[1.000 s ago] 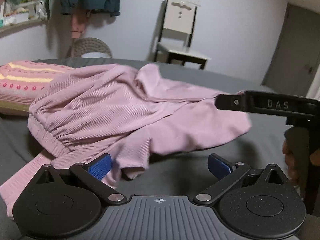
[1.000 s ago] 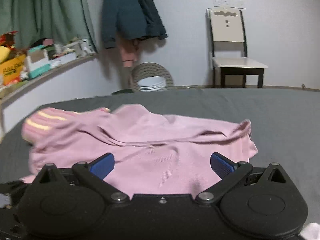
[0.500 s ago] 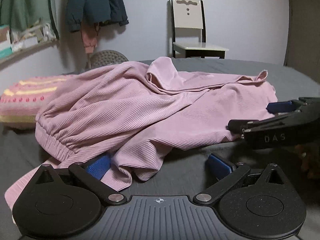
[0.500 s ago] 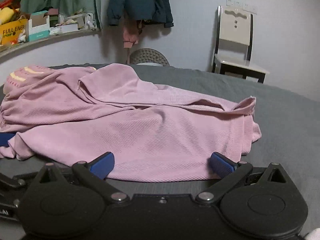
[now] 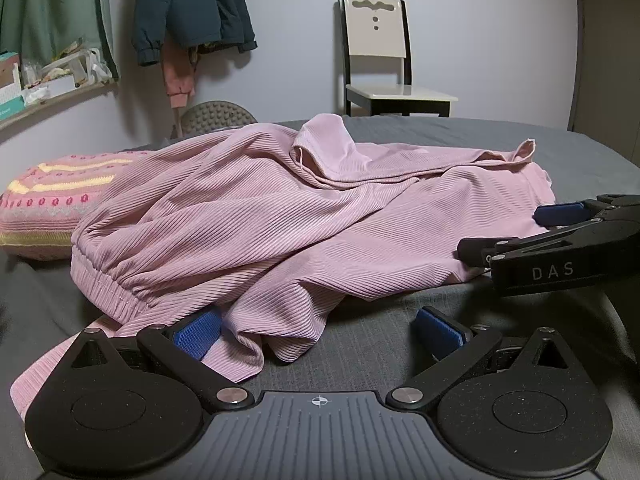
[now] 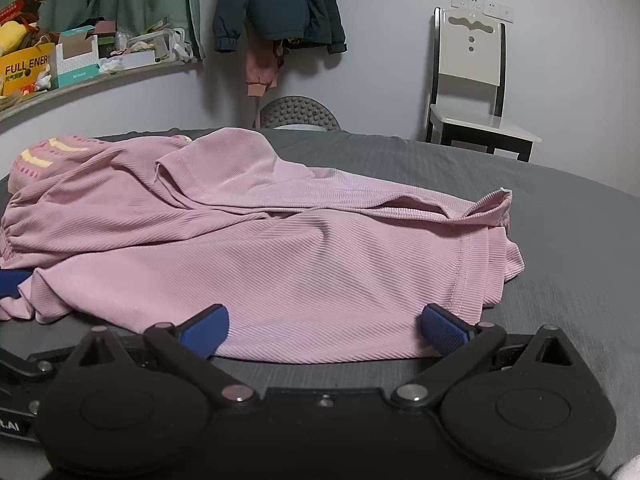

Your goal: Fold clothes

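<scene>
A pink ribbed garment (image 5: 280, 224) lies rumpled on the grey bed (image 5: 400, 344), its elastic waistband at the left and a hem at the right. My left gripper (image 5: 320, 330) is open low over the bed, with a fold of the pink fabric lying by its left pad. In the right wrist view the same pink garment (image 6: 280, 256) spreads ahead, and my right gripper (image 6: 324, 326) is open with the garment's near edge between its blue pads. The right gripper (image 5: 516, 232) also shows at the right of the left wrist view, at the garment's right hem.
A folded pink patterned knit (image 5: 52, 200) lies at the left on the bed. Beyond stand a white chair (image 5: 380, 60), a round grey stool (image 6: 298, 114), a hanging dark jacket (image 6: 280, 0) and a cluttered shelf (image 6: 60, 64).
Both grippers have swung and settled lower, closer to the garment's near edge. The garment has come to rest on the bed, and the right gripper now sits at its right hem.
</scene>
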The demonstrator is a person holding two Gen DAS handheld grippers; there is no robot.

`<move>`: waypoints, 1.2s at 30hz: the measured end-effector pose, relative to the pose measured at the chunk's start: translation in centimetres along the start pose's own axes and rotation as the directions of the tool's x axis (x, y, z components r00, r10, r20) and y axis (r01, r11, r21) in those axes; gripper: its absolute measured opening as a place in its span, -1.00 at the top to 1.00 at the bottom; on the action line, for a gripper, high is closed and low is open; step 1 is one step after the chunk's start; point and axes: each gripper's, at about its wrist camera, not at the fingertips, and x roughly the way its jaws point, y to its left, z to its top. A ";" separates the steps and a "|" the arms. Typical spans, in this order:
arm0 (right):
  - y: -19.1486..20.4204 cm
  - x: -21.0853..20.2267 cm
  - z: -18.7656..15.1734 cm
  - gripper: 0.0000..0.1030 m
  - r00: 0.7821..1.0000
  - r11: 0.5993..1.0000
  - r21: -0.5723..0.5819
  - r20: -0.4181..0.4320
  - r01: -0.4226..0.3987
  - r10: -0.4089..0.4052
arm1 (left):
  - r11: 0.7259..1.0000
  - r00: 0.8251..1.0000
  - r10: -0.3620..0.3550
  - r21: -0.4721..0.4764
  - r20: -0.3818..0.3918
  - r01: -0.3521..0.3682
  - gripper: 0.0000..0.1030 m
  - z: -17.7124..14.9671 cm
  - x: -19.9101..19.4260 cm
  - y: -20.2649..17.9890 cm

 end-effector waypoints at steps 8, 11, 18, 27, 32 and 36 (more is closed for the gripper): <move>0.0 0.0 -0.1 -1.00 1.000 1.000 0.002 0.007 -0.002 0.002 | 1.000 1.000 0.001 0.000 0.003 -0.001 -1.00 0.0 0.0 -0.1; 0.0 0.0 -0.2 -1.00 1.000 1.000 0.003 0.010 -0.003 0.002 | 1.000 1.000 0.001 0.001 0.005 -0.001 -1.00 0.0 0.0 -0.1; -0.1 -0.1 -0.1 -1.00 1.000 1.000 0.003 0.006 -0.002 0.002 | 1.000 1.000 0.000 0.001 0.005 0.000 -1.00 0.0 0.0 0.0; -0.3 0.0 0.1 -1.00 1.000 1.000 0.000 0.001 -0.002 0.002 | 1.000 1.000 -0.001 0.001 0.002 0.001 -1.00 0.0 0.0 0.1; -0.4 0.0 0.1 -1.00 1.000 1.000 -0.001 -0.002 -0.002 0.002 | 1.000 1.000 -0.001 0.002 0.002 0.001 -1.00 -0.1 -0.1 0.1; -0.4 0.0 0.2 -1.00 1.000 1.000 -0.003 -0.005 -0.001 0.001 | 1.000 1.000 -0.001 0.002 0.002 0.001 -1.00 -0.1 -0.1 0.1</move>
